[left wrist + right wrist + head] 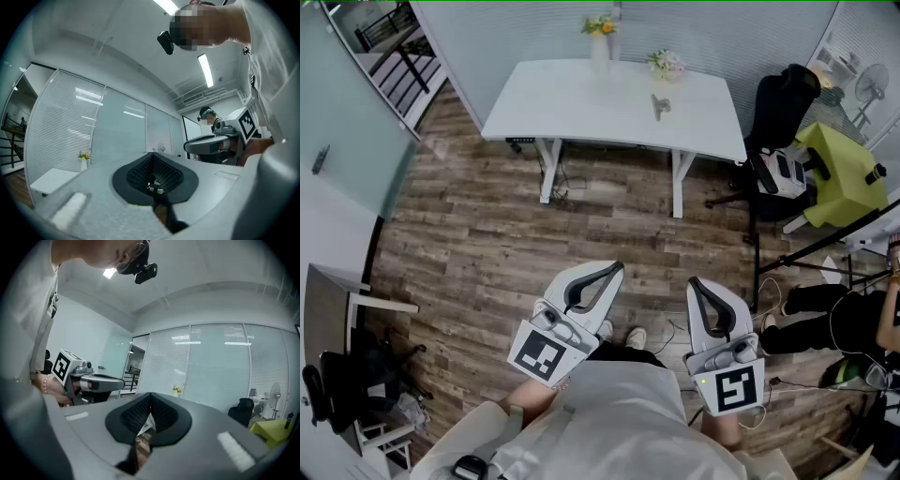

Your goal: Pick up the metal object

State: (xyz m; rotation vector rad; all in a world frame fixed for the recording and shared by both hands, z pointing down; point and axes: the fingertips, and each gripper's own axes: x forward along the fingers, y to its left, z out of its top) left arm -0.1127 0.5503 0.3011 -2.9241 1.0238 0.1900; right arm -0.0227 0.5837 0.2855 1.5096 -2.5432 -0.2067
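Observation:
The metal object (660,105) is a small grey piece lying on the far white table (572,103), right of its middle. Both grippers hang close to my body, well short of the table, above the wooden floor. In the head view my left gripper (615,267) has its jaws together with nothing between them, and my right gripper (694,281) is likewise shut and empty. The left gripper view shows that gripper's own dark pads (140,174) meeting at the tip, with the right gripper (220,136) beside it. In the right gripper view its pads (163,416) also touch.
A vase of yellow flowers (600,36) and a small bouquet (666,64) stand at the table's back edge. A black office chair (783,103) and a yellow-green seat (839,173) are at the right. A person (839,323) sits low right. A grey chair (337,309) is at the left.

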